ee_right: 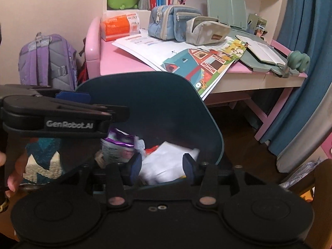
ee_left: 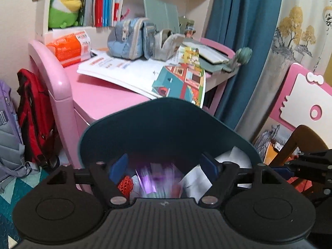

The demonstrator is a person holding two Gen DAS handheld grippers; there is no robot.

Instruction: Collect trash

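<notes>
Both the left gripper (ee_left: 164,166) and the right gripper (ee_right: 162,166) are hanging with jaws apart and empty over the dark bin (ee_right: 157,108), where a purple wrapper (ee_right: 119,139) and white paper (ee_right: 166,161) are lying, so this drop looks done.

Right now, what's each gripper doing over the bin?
Left gripper: open, holding nothing; purple wrapper blurred below it in the bin.
Right gripper: open, holding nothing; white paper below.

both grippers are chunky matte black plastic, dark blue pads (ee_left: 119,167) on the fingertips, silver rivets, ribbed base, "GenRobot.AI" printed white on the left gripper (ee_right: 68,112).
</notes>
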